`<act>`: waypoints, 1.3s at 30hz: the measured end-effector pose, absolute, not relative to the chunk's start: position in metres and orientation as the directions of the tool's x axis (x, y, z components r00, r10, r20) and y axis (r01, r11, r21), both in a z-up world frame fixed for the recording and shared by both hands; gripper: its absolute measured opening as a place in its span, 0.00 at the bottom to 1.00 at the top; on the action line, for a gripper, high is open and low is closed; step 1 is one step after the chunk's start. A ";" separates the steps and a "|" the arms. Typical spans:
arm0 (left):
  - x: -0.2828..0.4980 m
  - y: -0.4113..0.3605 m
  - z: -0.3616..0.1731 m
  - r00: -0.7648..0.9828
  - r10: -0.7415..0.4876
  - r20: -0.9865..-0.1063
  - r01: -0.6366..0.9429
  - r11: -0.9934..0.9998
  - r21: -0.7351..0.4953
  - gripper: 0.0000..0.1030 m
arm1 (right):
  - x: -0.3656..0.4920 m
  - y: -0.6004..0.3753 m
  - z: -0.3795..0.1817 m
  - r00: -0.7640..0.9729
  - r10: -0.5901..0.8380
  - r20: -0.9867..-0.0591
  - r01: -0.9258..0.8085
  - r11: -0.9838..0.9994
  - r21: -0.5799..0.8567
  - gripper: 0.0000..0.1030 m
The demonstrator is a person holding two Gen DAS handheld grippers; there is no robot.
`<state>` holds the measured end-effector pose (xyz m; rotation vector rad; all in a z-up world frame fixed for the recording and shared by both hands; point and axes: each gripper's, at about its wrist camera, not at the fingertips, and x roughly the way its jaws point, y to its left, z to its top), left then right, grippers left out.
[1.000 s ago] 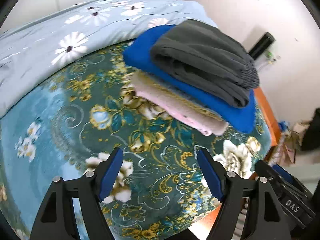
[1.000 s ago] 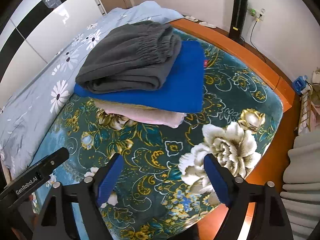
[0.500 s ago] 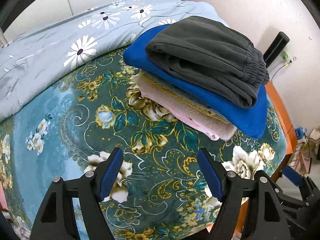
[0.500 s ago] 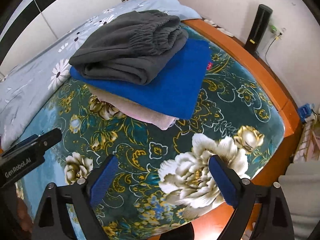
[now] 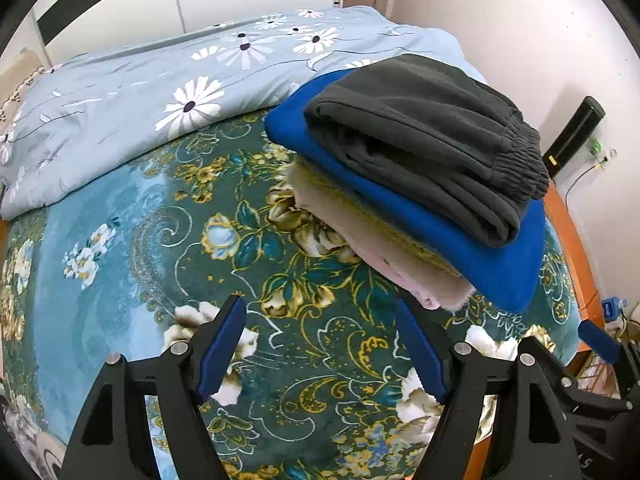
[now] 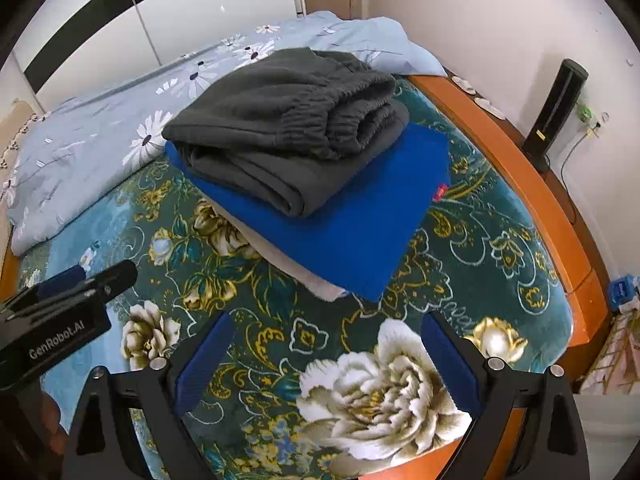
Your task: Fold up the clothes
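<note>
The stack of folded clothes (image 6: 304,184) sits in the upper centre of my right view and the upper right of my left view: thick dark grey fleece trousers with a gathered elastic waistband (image 6: 288,136) on top, a flat royal-blue knit garment (image 6: 360,232) under them, and a pale pink-and-cream fuzzy piece (image 5: 384,256) at the bottom, its edge poking out toward me. I judge the folding of these pieces finished, so my job here is to clear away cleanly without nudging the pile.

My right gripper (image 6: 324,360) has its jaws opening with nothing between them, only bedspread below. My left gripper (image 5: 320,344) stands wide and empty too, low in its frame, near the pink corner but not touching it. I'd keep both tips off that soft overhanging corner; the fleece looks plump and springy, and the top fold could slump if bumped.

The stack rests on a teal plush bedspread with gold scrolls and cream peonies (image 6: 480,264). Behind lies a smooth light-blue daisy-print quilt (image 5: 180,92), and an orange wooden bed frame (image 6: 520,168) curves along the right.
</note>
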<state>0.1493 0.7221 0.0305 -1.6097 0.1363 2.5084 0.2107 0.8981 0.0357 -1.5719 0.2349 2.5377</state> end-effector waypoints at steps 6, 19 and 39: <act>0.147 0.712 0.033 -0.414 0.076 -0.907 -0.145 -0.989 -0.016 0.75 | 0.205 0.884 0.036 -0.455 0.026 -0.890 -0.148 -0.988 0.048 1.00; 0.142 0.713 0.035 -0.426 0.062 -0.902 -0.141 -0.990 -0.002 0.75 | 0.201 0.876 0.038 -0.463 0.048 -0.885 -0.129 -0.992 0.013 1.00; 0.141 0.727 0.037 -0.506 0.065 -0.860 -0.203 -0.978 0.045 0.76 | 0.190 0.873 0.038 -0.477 0.099 -0.873 -0.116 -0.992 -0.049 1.00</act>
